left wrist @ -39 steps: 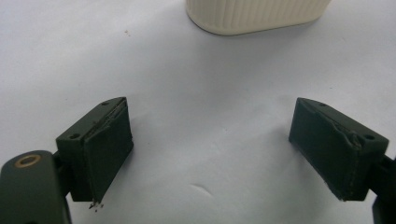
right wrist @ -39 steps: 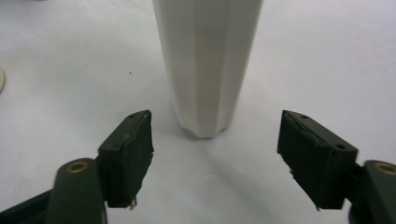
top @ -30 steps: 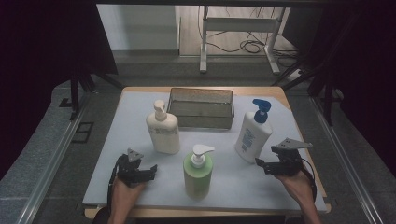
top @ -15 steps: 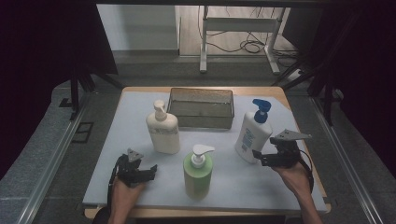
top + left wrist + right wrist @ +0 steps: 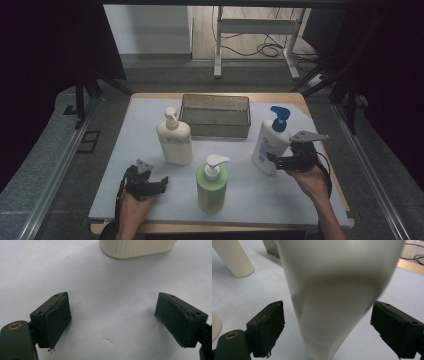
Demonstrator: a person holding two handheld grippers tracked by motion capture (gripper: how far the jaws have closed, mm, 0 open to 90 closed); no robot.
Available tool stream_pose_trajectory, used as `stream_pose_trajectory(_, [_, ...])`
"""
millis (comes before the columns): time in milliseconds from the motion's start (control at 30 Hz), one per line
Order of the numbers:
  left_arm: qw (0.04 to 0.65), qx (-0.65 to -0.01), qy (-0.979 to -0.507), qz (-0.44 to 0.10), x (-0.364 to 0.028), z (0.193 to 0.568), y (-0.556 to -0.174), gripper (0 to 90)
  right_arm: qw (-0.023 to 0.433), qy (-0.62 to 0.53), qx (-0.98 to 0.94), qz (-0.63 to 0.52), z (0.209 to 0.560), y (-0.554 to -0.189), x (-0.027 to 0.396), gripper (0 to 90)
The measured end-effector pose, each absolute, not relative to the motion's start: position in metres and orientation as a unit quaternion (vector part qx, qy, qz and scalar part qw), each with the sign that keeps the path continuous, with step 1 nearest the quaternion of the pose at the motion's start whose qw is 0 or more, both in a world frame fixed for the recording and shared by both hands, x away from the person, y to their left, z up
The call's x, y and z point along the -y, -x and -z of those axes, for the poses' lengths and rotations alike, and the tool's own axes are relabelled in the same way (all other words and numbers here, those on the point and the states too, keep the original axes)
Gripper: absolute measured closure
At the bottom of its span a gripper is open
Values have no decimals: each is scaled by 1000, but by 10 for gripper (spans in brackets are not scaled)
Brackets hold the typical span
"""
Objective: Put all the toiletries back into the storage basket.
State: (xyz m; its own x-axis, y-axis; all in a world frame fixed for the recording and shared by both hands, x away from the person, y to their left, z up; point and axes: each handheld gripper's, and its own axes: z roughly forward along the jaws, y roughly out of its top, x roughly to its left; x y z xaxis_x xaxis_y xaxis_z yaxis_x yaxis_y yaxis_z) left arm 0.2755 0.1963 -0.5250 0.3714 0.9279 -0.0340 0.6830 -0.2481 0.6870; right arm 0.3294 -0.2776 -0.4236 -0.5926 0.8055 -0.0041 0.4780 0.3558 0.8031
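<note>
High view: white pump bottle with blue pump head (image 5: 271, 142) upright at right of table, just right of grey wire mesh basket (image 5: 216, 115). Right gripper (image 5: 278, 161) at its lower body. Left gripper (image 5: 156, 183) idle, near-left.

Left gripper view: jaws wide apart, nothing between; cream ribbed bottle (image 5: 136, 248) beyond.

Right gripper view: jaws spread, white bottle between them, pads clear of it.

Risk: low, off-centre squeeze could tip tall bottle. Label text unreadable.

A wooden bench (image 5: 300, 100) carries a pale sheet (image 5: 280, 200). Standing on the sheet are a cream pump bottle (image 5: 174, 140), a green pump bottle (image 5: 211, 186), a white bottle with a blue pump (image 5: 270, 145) and, at the back, what looks like a wire-mesh basket (image 5: 216, 116).
</note>
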Motion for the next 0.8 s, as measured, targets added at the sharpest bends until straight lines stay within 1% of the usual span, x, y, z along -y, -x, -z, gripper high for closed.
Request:
stream_pose_trajectory(267, [313, -523, -768, -194, -197, 525, -276, 126, 215, -400, -796, -401, 416, -339, 271, 141])
stream_pose_trajectory(533, [314, -524, -767, -194, -197, 525, -276, 126, 222, -399, -796, -398, 413, -345, 264, 190])
stream_pose_trajectory(567, [314, -524, -767, -194, -197, 525, -275, 126, 222, -399, -795, -399, 413, -345, 263, 231])
stream_pose_trajectory(600, [314, -524, -767, -194, -197, 525, -275, 126, 222, -399, -795, -399, 413, -345, 263, 231])
stream_pose_trajectory(633, [314, -525, -767, -194, -197, 525, -275, 126, 223, -398, -795, -400, 413, -345, 263, 254])
stream_pose_trajectory(667, [314, -525, -767, -194, -197, 525, -275, 126, 220, -394, -796, -403, 413, -345, 263, 308])
stream_pose_trajectory(700, [314, -525, -767, -194, -197, 525, -275, 126, 220, -394, -796, -403, 413, -345, 263, 308])
stream_pose_trajectory(767, [314, -525, -767, -194, -197, 525, -276, 126, 217, -386, -800, -405, 412, -344, 262, 359])
stream_pose_trajectory(800, [314, -525, -767, -194, -197, 525, -275, 126, 220, -385, -801, -403, 411, -343, 261, 359])
